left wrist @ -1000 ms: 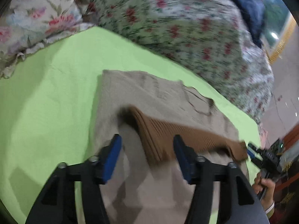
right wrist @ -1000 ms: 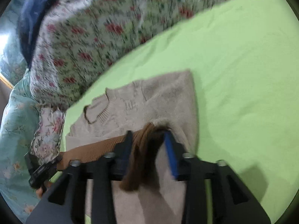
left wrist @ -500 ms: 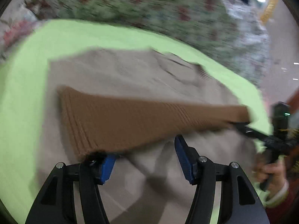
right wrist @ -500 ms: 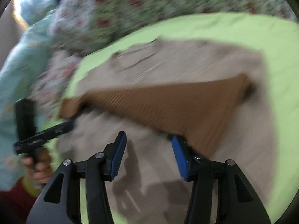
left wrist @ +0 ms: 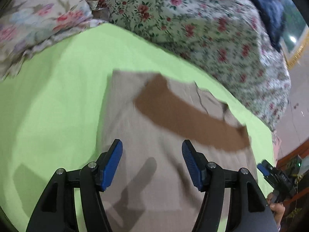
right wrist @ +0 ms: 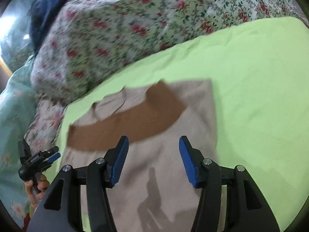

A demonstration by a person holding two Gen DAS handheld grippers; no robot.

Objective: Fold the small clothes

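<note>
A beige knit sweater point(left wrist: 154, 166) lies flat on the green sheet point(left wrist: 58, 96), folded over on itself so its brown ribbed hem band point(left wrist: 185, 116) lies across the upper part near the neckline. It also shows in the right wrist view point(right wrist: 170, 154), with the band point(right wrist: 131, 123) across it. My left gripper point(left wrist: 151, 160) is open and empty above the sweater's near part. My right gripper point(right wrist: 153, 159) is open and empty above the same fold. Each gripper shows small in the other's view, the right point(left wrist: 270, 172) and the left point(right wrist: 44, 158).
A floral quilt point(left wrist: 193, 19) is heaped behind the sheet, with a dark blue cloth point(left wrist: 270, 5) on top. A floral pillow point(left wrist: 38, 19) lies at the far left. A pale teal floral cover point(right wrist: 13, 116) lies beside the sheet.
Both grippers carried the brown hem forward over the sweater, let it go and opened. They have pulled back, and the hem now lies near the neckline.
</note>
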